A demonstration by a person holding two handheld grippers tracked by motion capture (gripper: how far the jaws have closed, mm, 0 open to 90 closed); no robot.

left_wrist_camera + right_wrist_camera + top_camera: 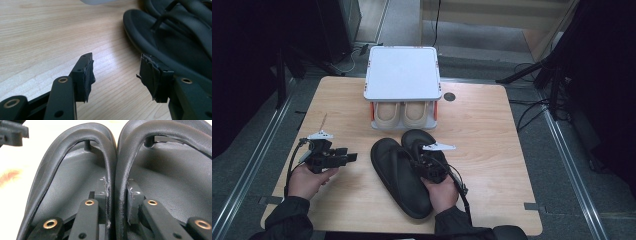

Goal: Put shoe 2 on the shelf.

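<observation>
We saw the right gripper (116,202) clenched on the two adjoining straps of the black sandals (404,170) near the table's (492,130) front edge — their heels hidden under the hand. The left gripper (116,77) hung released over bare wood by the left edge — the beige shoes (402,114) half hidden beneath the white rack (402,72).

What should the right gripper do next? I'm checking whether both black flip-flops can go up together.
Probably a short lift as a test. The right gripper has its jaws pinched on the adjoining inner straps of the two black rubber flip-flops, which lie side by side on the light wooden table. The left gripper stands open beside them, holding nothing.
</observation>
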